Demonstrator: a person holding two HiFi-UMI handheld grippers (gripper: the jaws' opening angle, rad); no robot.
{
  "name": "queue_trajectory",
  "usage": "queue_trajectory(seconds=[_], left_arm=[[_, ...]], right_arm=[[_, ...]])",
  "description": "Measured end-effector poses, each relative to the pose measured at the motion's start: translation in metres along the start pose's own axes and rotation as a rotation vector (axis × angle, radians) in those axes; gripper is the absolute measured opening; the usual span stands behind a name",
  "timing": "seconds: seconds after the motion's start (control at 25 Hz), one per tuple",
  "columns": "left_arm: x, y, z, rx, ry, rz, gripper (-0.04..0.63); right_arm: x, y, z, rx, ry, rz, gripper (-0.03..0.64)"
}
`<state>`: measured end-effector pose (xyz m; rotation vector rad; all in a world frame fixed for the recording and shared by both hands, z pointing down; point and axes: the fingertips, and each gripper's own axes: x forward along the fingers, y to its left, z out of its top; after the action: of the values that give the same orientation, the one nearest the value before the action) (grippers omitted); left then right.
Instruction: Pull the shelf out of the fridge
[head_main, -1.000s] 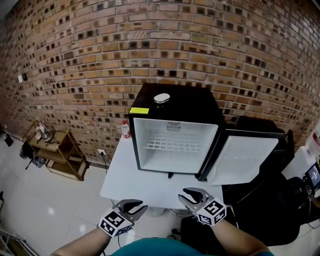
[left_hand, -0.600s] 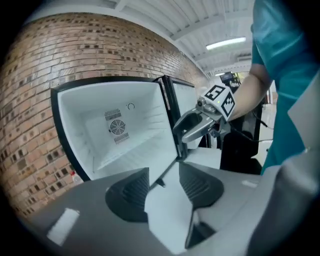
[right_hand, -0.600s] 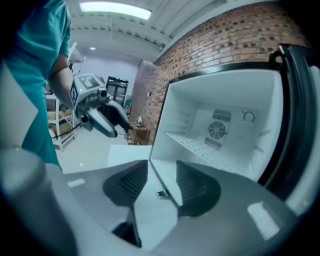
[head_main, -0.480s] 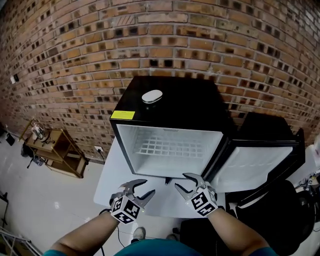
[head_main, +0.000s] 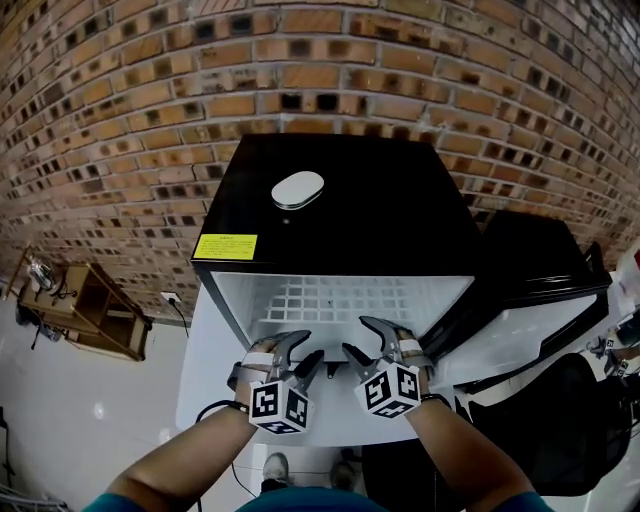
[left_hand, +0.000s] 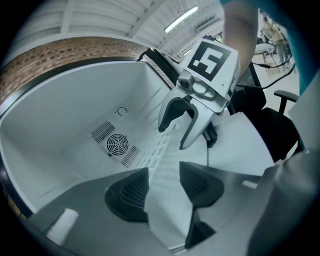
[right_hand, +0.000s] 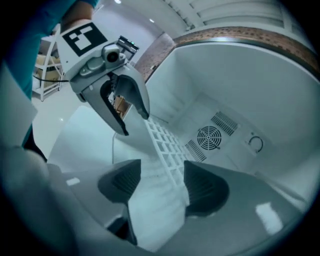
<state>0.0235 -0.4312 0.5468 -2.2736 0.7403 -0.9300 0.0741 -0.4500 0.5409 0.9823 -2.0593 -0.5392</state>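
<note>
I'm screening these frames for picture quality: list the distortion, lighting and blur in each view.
Head view: wide lens bows the brick wall, whose bricks look slightly smeared; fridge top dark, its interior bright. Left gripper view: heavy fisheye, black corners, fridge rim curved. Right gripper view: same fisheye, bluish cast, shelf grid sharp.

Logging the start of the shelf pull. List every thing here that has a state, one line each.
fridge door: swung wide open.
shelf: seated inside the fridge, not pulled out.
left tongs: open, jaws have just been opening, nothing gripped, shelf's front edge lined up in the gap.
right tongs: open, jaws have just been opening, nothing gripped, shelf's front edge lined up in the gap.
</note>
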Motion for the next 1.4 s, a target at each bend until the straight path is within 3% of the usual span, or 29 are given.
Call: queue_trajectory(seconds=[0.2, 0.96, 1.08, 1.2, 1.4], left_arm=[[0.03, 0.013, -0.003, 0.053, 0.03, 0.038, 0.204], [0.108, 0.051, -0.051, 0.301, 0.318, 0.115, 0.218], [0.108, 0.051, -0.051, 0.322, 0.305, 0.131, 0.211], [0.109, 0.048, -0.045, 0.291, 0.258, 0.127, 0.163], [0.111, 0.045, -0.044, 0.279, 0.249, 0.121, 0.15]], right_arm=[[0.03, -0.012, -0.013, -0.072, 0.065, -0.031, 0.278], [0.085, -0.037, -0.047, -0.245, 0.255, -0.084, 0.282], [0.087, -0.037, -0.047, -0.278, 0.26, -0.097, 0.28], [0.086, -0.037, -0.046, -0.282, 0.25, -0.115, 0.265], [0.085, -0.04, -0.045, -0.256, 0.226, -0.138, 0.234]])
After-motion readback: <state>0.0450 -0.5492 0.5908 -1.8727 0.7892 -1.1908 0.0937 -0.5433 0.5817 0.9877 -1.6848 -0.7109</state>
